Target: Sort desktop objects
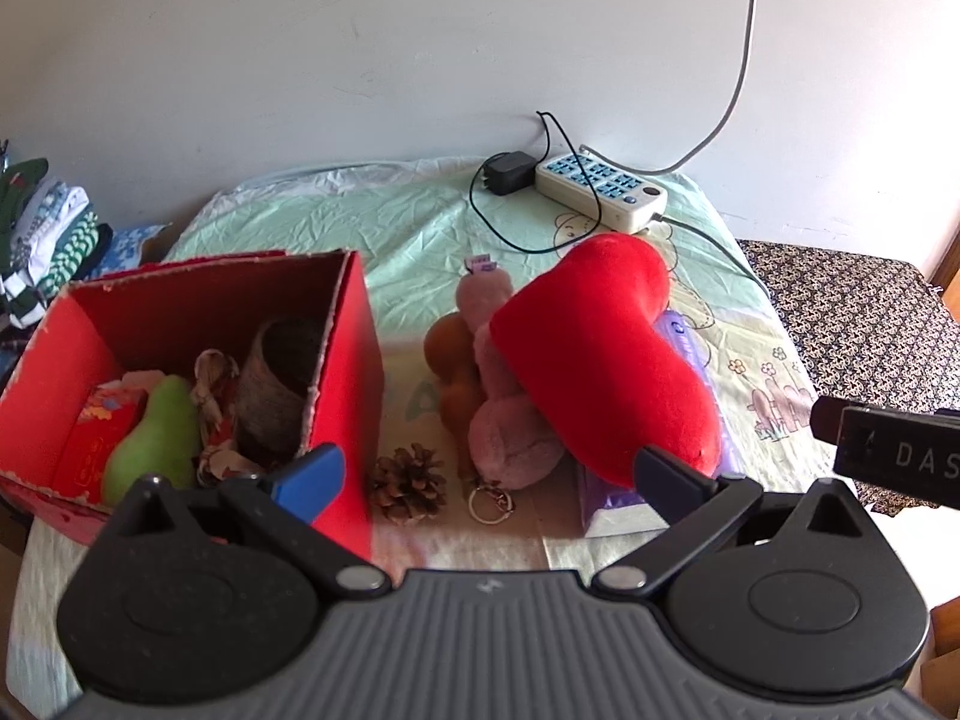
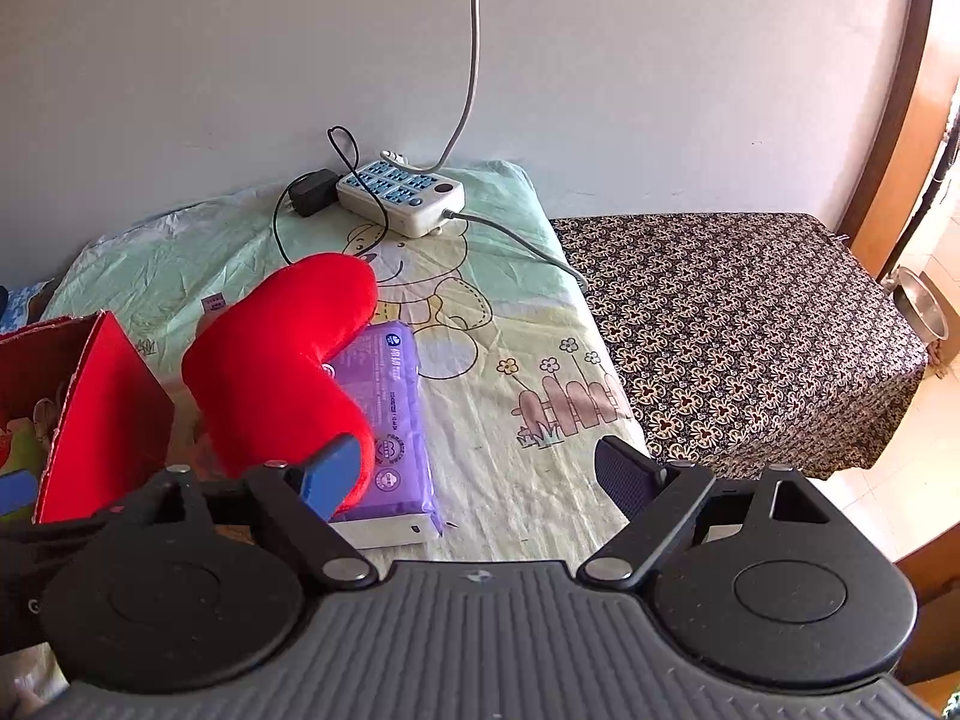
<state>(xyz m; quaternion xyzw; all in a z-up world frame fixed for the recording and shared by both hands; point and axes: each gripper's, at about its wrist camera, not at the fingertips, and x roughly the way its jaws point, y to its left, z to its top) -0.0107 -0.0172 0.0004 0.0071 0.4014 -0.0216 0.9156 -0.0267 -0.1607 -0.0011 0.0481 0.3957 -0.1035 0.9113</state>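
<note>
A red heart-shaped plush leans on a purple tissue pack and a pink plush toy. An orange gourd, a pine cone and a key ring lie beside them. A red cardboard box at the left holds a green pear, a grey cup and a red packet. My left gripper is open and empty above the pine cone. My right gripper is open and empty, just right of the heart plush and tissue pack.
A white power strip with a black adapter and cables lies at the back by the wall. Folded clothes are stacked at the far left. A dark patterned cloth covers the surface to the right. A metal bowl stands at the far right.
</note>
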